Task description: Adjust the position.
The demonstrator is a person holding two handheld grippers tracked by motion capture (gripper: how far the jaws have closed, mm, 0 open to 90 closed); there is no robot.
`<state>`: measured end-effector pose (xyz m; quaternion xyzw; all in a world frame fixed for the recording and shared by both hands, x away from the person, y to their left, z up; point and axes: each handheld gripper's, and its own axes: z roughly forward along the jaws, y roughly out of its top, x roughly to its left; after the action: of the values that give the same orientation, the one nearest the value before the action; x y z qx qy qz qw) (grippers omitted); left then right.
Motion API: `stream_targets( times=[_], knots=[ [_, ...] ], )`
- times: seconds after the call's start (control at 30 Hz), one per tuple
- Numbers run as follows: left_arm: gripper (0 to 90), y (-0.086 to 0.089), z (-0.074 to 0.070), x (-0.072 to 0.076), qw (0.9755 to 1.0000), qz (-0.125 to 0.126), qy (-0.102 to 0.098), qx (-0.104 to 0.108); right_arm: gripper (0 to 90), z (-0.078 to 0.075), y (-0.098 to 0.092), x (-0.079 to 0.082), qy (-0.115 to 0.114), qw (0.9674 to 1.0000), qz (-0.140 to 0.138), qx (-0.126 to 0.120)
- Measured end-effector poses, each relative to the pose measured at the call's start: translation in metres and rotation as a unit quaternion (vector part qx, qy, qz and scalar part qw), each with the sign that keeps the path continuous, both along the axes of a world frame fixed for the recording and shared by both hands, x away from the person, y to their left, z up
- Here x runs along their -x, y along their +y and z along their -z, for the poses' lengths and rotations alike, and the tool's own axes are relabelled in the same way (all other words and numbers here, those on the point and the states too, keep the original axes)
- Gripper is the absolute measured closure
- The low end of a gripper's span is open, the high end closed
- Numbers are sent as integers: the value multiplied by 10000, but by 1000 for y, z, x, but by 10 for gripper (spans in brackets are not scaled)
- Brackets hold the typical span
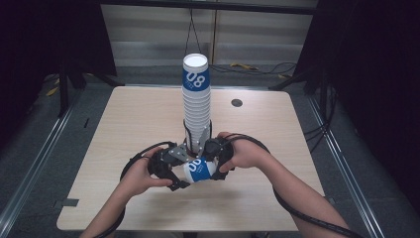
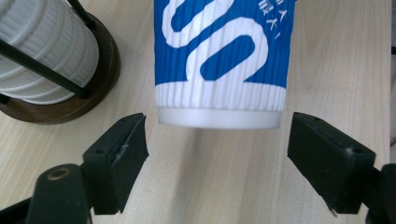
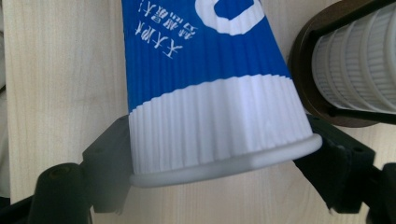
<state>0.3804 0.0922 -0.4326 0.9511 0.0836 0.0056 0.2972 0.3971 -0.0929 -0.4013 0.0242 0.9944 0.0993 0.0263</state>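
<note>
Figure: Progress of cup stacking, as I read it from my station. A tall stack of cups [image 1: 196,101] already stands upside-down in its dark wooden holder [image 2: 88,88] at the middle of the bench [image 1: 138,119]; that part looks done. One blue-and-white cup [image 1: 199,169] is in hand, lying sideways just in front of the stack. My right claw [image 3: 224,172] is clamped on its rim end, pads pressing both sides. My left claw [image 2: 217,158] stands apart around the cup's base, pads clear of it. Remaining, in my judgement: turn this cup and seat it on top of the stack.
</note>
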Motion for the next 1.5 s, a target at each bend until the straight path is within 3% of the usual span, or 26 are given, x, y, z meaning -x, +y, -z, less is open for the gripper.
stream_targets(
  times=[0.97, 1.5],
  knots=[
    [204, -6, 2, 2, 9998, 77, -166, -21, 188, 0, 11, 2, 116, 9999, 82, -87],
    [205, -6, 2, 2, 9997, 87, -194, 104, 188, -1, 10, 0, 112, 9999, 77, -98]
  ],
)
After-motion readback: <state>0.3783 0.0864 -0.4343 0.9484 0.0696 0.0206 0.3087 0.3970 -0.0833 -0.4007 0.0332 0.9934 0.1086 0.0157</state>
